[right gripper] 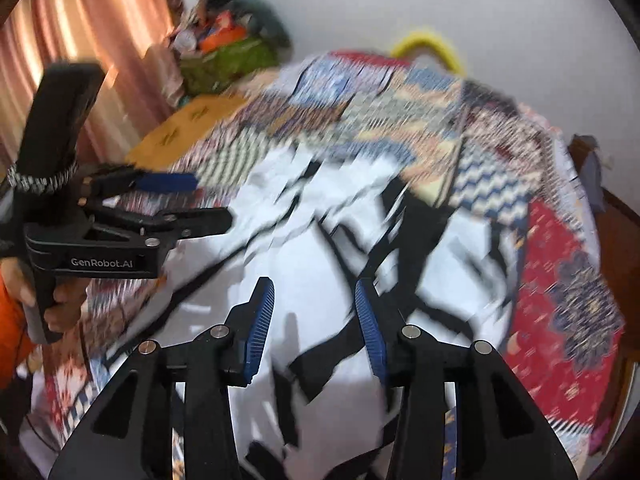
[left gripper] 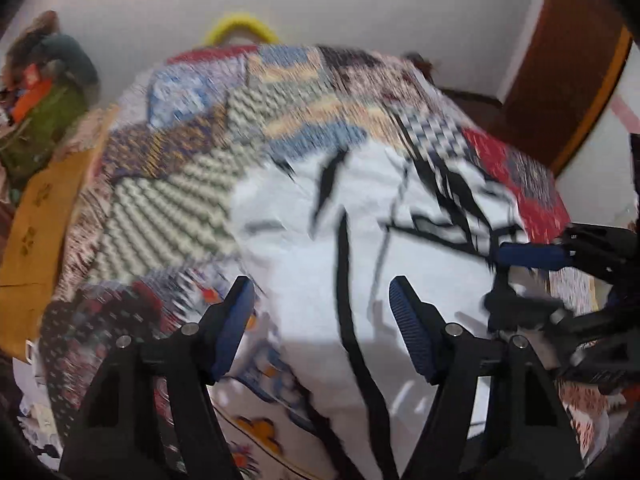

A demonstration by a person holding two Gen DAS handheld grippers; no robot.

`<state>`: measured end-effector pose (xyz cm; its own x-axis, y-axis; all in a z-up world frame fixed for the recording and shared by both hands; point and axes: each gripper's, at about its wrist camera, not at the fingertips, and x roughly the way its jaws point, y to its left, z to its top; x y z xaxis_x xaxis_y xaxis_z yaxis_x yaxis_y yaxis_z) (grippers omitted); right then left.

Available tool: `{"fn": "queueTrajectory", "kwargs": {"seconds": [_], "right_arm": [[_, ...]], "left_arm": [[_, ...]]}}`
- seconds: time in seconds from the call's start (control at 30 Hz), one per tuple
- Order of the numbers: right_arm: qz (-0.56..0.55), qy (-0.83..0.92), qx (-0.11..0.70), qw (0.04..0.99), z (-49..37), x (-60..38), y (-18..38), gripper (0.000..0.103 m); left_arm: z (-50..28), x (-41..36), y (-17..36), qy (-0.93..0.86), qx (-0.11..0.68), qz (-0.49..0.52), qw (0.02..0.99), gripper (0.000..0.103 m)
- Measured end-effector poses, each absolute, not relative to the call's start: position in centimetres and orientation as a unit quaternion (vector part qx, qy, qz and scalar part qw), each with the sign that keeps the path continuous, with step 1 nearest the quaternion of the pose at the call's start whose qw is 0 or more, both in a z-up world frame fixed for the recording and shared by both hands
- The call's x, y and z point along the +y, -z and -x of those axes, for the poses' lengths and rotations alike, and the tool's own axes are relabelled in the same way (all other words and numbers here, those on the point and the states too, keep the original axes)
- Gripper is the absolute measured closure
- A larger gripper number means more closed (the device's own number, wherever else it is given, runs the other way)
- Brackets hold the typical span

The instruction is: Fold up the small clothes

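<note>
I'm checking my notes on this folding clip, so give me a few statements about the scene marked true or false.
1. The white garment with black lines lies on a patchwork quilt. True.
2. The left gripper is clamped shut on the garment. False: its jaws stand apart, nothing pinched.
3. A yellow loop shows beyond the quilt's far edge. True.
4. The right gripper holds a sock. False: its jaws are apart and empty.
5. The curtains are blue. False: pinkish.
</note>
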<state>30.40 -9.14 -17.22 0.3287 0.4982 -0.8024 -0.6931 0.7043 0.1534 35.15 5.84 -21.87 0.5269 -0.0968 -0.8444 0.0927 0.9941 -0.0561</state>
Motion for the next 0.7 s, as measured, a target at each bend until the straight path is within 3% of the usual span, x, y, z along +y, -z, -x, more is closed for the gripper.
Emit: {"fn": "queueTrajectory", "kwargs": {"seconds": [0.17, 0.23, 0.4, 0.7], "right_arm": [[0.146, -0.358, 0.497, 0.777, -29.2, -9.0, 21.3, 0.058], [0.144, -0.359, 0.495, 0.778, -28.4, -9.7, 21.2, 0.053], [0.136, -0.353, 0.495, 0.782, -26.9, -11.3, 20.8, 0.052], [0.127, -0.338, 0.478, 0.801, -24.1, -12.7, 19.8, 0.052]], "left_arm": [[-34.1, 5.0, 26.4, 0.056, 0.535, -0.016, 0.843, 0.031], [-33.2, 5.4, 26.3, 0.06, 0.534, -0.004, 0.843, 0.025], [-30.3, 6.4, 26.3, 0.074, 0.541, 0.009, 0.838, 0.018], [-25.2, 6.8, 25.2, 0.063, 0.521, -0.012, 0.851, 0.018]]}}
